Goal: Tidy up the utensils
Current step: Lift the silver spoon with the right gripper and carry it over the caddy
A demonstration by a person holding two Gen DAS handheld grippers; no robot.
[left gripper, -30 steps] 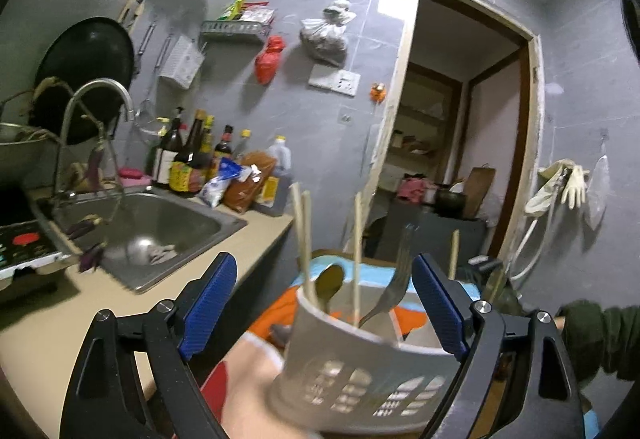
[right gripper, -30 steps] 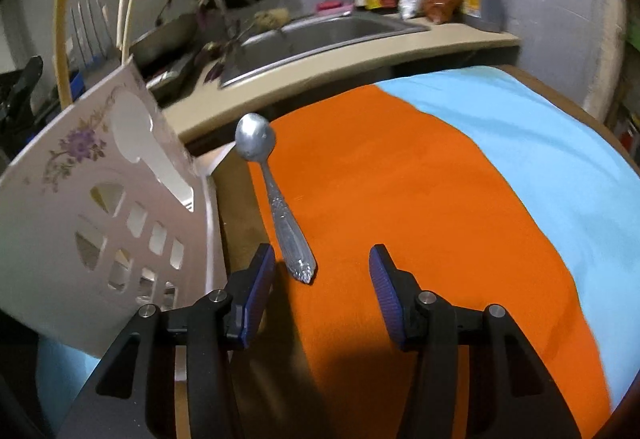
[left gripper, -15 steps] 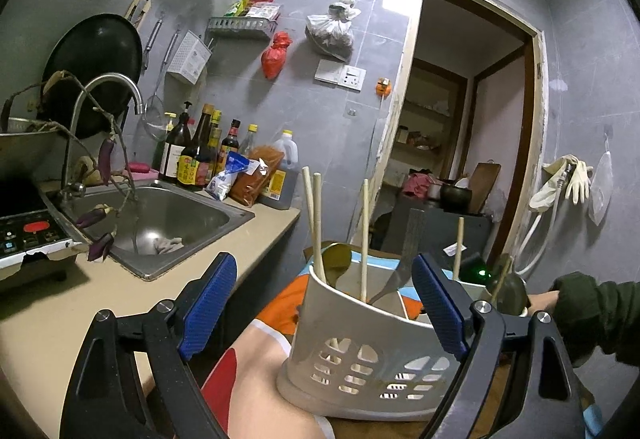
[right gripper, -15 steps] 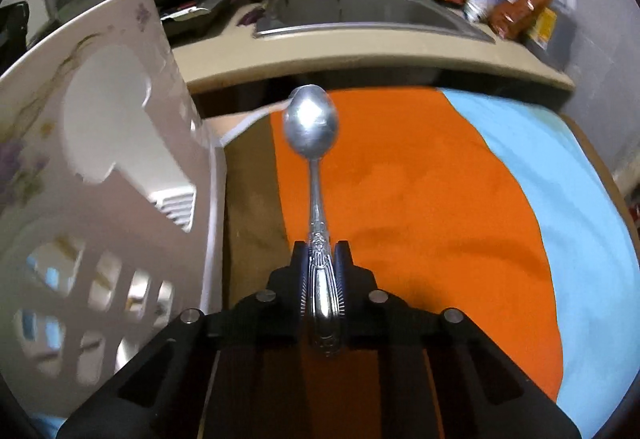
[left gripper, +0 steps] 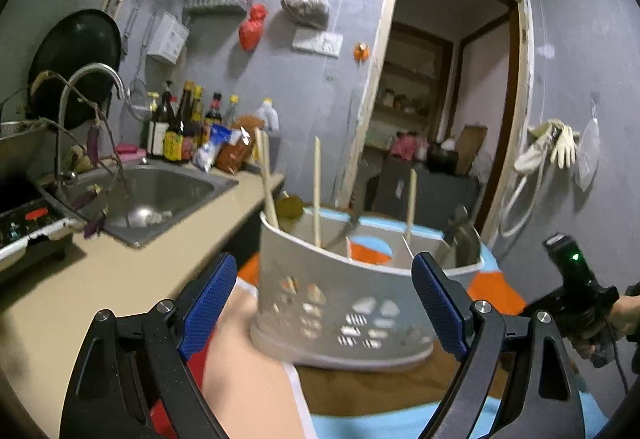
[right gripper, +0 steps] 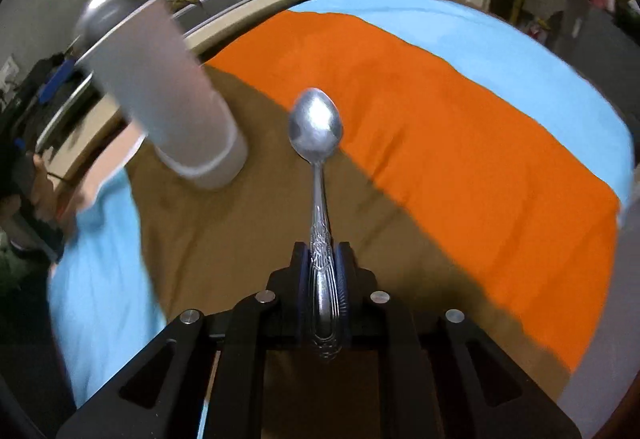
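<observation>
A white slotted utensil holder (left gripper: 340, 291) stands on the table's cloth and holds chopsticks (left gripper: 317, 191), a spoon and a fork. My left gripper (left gripper: 324, 259) is open and wide just in front of it, its blue pads (left gripper: 208, 295) to either side and not touching. In the right wrist view the holder (right gripper: 168, 99) is at the left. My right gripper (right gripper: 322, 251) has a silver spoon (right gripper: 320, 195) between its pads by the patterned handle, bowl pointing forward, above the brown cloth; the jaws are opening, though the pads still press the handle.
The table wears an orange, light blue and brown cloth (right gripper: 460, 127). On the left, a beige counter (left gripper: 100, 279) carries a steel sink (left gripper: 160, 195), a tap and several bottles (left gripper: 180, 131). A doorway (left gripper: 440, 111) lies behind. A hand (left gripper: 616, 315) is at the right edge.
My right gripper shut on the spoon's handle, lifted it off the orange cloth and swung away from the holder. The holder went from tilted to standing upright in front of the left gripper.
</observation>
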